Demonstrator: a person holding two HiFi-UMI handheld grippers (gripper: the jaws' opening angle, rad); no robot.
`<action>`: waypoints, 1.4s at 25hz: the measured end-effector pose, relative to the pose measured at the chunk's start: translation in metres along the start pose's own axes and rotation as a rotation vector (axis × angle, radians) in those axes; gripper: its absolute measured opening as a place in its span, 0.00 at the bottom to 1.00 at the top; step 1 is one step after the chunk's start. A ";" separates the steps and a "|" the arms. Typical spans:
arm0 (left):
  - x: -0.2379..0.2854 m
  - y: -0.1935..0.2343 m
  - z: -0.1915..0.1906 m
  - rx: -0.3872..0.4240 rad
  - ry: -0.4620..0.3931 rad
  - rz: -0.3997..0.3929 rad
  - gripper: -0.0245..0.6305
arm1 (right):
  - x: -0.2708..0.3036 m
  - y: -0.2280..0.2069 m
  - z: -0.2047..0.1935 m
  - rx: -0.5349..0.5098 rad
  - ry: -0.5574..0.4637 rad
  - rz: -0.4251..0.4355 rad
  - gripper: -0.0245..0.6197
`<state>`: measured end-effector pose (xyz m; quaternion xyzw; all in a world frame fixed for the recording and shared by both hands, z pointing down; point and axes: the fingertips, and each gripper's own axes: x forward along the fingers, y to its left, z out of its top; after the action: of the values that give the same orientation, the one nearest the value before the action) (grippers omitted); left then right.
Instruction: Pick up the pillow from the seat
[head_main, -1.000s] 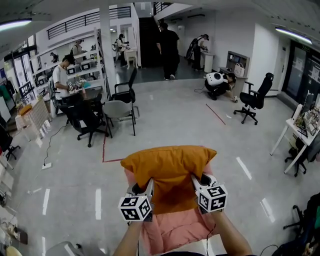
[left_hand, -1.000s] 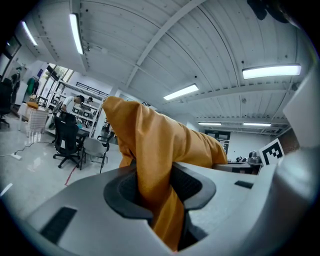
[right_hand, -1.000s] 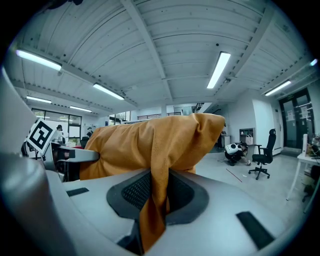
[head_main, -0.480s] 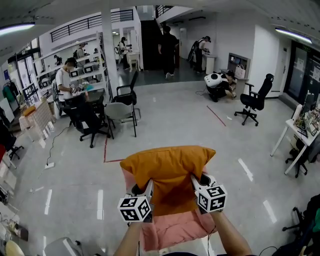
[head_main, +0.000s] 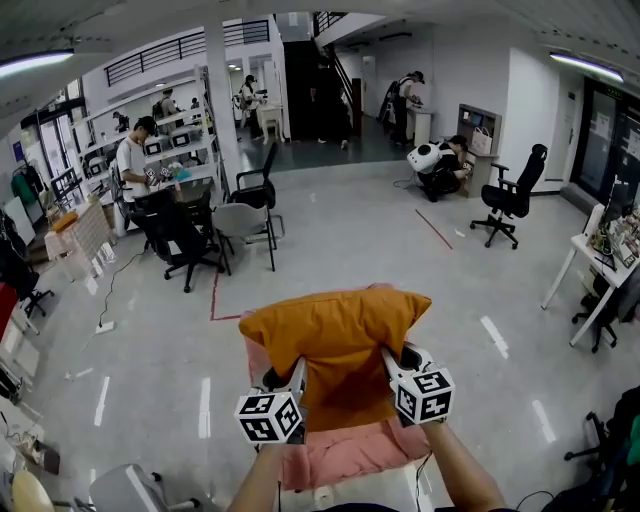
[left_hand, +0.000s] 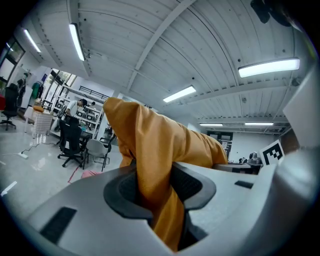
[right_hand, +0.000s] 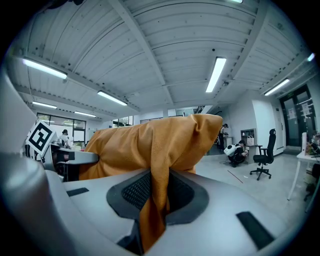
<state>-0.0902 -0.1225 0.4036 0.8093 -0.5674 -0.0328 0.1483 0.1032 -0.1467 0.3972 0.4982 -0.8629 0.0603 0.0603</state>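
Pillow (head_main: 335, 335) held crosswise, long axis left-right — pinched in jaws of left gripper (head_main: 295, 372) and right gripper (head_main: 390, 360).

One pillow (head_main: 335, 335), one pink seat (head_main: 345, 452), two tongs (head_main: 289, 377) (head_main: 393, 366).

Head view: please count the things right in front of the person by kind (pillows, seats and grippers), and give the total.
orange pillow: 1
pink seat: 1
grippers: 2 (left gripper, right gripper)
total: 4
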 end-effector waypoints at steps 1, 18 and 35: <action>-0.003 -0.003 0.000 0.000 -0.001 0.003 0.25 | -0.004 0.000 0.000 0.000 -0.001 0.003 0.16; -0.068 -0.050 -0.015 0.000 -0.018 0.021 0.26 | -0.079 0.017 -0.006 0.005 -0.029 0.024 0.16; -0.103 -0.080 -0.023 0.010 -0.033 0.038 0.26 | -0.124 0.024 -0.010 0.020 -0.070 0.037 0.16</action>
<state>-0.0492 0.0030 0.3914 0.7985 -0.5852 -0.0404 0.1354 0.1445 -0.0276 0.3861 0.4844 -0.8729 0.0529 0.0240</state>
